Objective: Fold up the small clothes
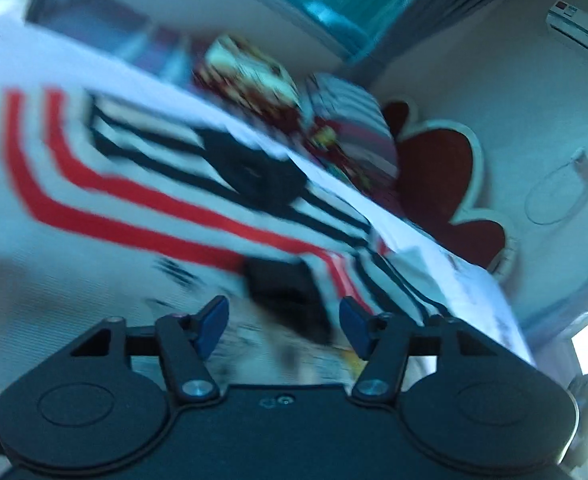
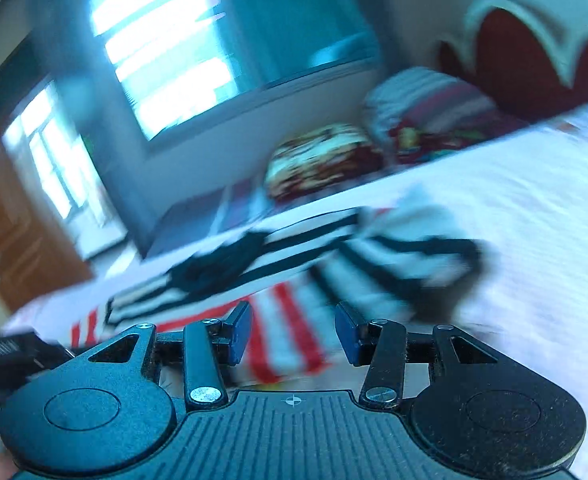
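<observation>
A small white garment with red and black stripes (image 1: 142,200) lies on a white bedsheet (image 1: 474,292). It has a black patch near its middle. My left gripper (image 1: 280,326) is open just above the garment's near edge, with nothing between its blue pads. In the right wrist view the same striped garment (image 2: 278,272) lies ahead on the sheet (image 2: 534,240). My right gripper (image 2: 292,330) is open and empty, low over the garment's red-striped part. Both views are motion-blurred.
Folded colourful bedding (image 2: 326,160) and a striped pillow (image 2: 426,100) lie at the far side of the bed, before a red headboard (image 2: 526,60). A window (image 2: 198,48) and a wooden door (image 2: 10,240) stand behind. An air conditioner (image 1: 582,32) hangs on the wall.
</observation>
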`<state>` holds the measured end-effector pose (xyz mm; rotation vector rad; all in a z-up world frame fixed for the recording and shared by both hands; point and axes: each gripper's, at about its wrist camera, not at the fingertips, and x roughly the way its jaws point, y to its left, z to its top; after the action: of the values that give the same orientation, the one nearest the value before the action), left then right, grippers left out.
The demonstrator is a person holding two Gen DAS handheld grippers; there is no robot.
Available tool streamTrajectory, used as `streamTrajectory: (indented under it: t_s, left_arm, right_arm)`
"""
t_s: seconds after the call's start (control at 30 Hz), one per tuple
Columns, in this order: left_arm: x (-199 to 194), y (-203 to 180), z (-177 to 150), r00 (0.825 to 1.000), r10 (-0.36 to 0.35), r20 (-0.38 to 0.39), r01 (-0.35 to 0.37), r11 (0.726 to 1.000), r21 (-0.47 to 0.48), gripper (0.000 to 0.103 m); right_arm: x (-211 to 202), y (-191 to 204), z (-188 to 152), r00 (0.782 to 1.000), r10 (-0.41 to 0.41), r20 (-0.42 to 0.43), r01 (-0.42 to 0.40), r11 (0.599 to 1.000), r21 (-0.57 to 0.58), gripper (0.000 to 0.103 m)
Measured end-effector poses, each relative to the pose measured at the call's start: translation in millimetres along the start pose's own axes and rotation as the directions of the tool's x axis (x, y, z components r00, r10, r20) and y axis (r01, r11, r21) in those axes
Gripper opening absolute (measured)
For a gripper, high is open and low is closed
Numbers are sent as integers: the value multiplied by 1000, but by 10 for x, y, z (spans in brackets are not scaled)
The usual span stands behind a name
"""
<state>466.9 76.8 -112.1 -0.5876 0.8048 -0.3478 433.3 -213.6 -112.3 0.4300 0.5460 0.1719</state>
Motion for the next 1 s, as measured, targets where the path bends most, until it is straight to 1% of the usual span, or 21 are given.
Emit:
streamTrajectory:
  t_s: [0.1, 0.17, 0.2, 0.23, 0.27, 0.33, 0.43, 0.47, 0.53, 0.6, 0.63, 0.73, 0.8, 0.83, 0.87, 1.0]
  left_arm:
    - [303, -28, -24, 999, 32, -42, -33, 999, -25, 53]
    - [469, -8, -29, 998, 29, -58, -32, 998, -57, 37]
    - [529, -11, -30, 998, 39, -55, -42, 998, -51, 29]
    - [575, -19, -28, 997, 52, -55, -54, 998, -35, 6]
    - [603, -17, -23, 997, 59, -57, -61, 998, -25, 5]
    - [554, -11, 5, 997, 68, -32, -68, 998, -3, 5]
    - [375, -16, 46, 995, 94, 23, -95, 994, 60, 5]
    - [306, -12, 69, 994, 105, 38, -108, 991, 81, 5]
    - [175, 17, 126, 989, 130, 66, -137, 984, 114, 4]
    - [80, 73, 170, 983, 165, 83, -176, 974, 144, 4]
    - [46, 113, 183, 981, 178, 83, -189, 970, 153, 5]
    - [-37, 227, 197, 975, 205, 82, -215, 964, 155, 5]
    - [-73, 265, 188, 974, 208, 85, -219, 963, 154, 5]
    - [-63, 275, 191, 975, 207, 84, -218, 964, 155, 5]
    - [-49, 280, 192, 974, 210, 84, -221, 962, 160, 5]
    - [9, 312, 193, 973, 215, 83, -226, 960, 165, 5]
  right_arm:
    - [-220, -338, 94, 999, -28, 22, 25, 992, 120, 47]
    - [-327, -549, 136, 998, -55, 34, 47, 981, 190, 47]
    - [-378, -664, 145, 997, -64, 36, 53, 971, 234, 47]
    - [-401, -793, 171, 997, -65, 36, 52, 954, 294, 47]
    - [-414, -916, 196, 998, -61, 33, 45, 934, 353, 47]
    - [-396, -1143, 207, 999, -31, 32, 11, 877, 480, 47]
    - [-327, -1438, 181, 998, 48, 44, -66, 757, 650, 47]
    - [-325, -1527, 185, 995, 82, 52, -95, 710, 698, 47]
    - [-263, -1602, 169, 990, 135, 52, -128, 651, 748, 47]
    - [-193, -1632, 164, 984, 172, 44, -142, 613, 777, 47]
    - [-158, -1636, 170, 983, 178, 39, -141, 606, 783, 47]
    - [-37, -1685, 234, 984, 178, 24, -129, 605, 785, 47]
    - [22, -1731, 261, 985, 174, 16, -119, 597, 794, 47]
    - [44, -1751, 280, 985, 172, 10, -113, 600, 792, 47]
    - [79, -1735, 279, 986, 167, -5, -100, 611, 785, 47]
    - [103, -1635, 306, 988, 148, -43, -72, 691, 719, 46]
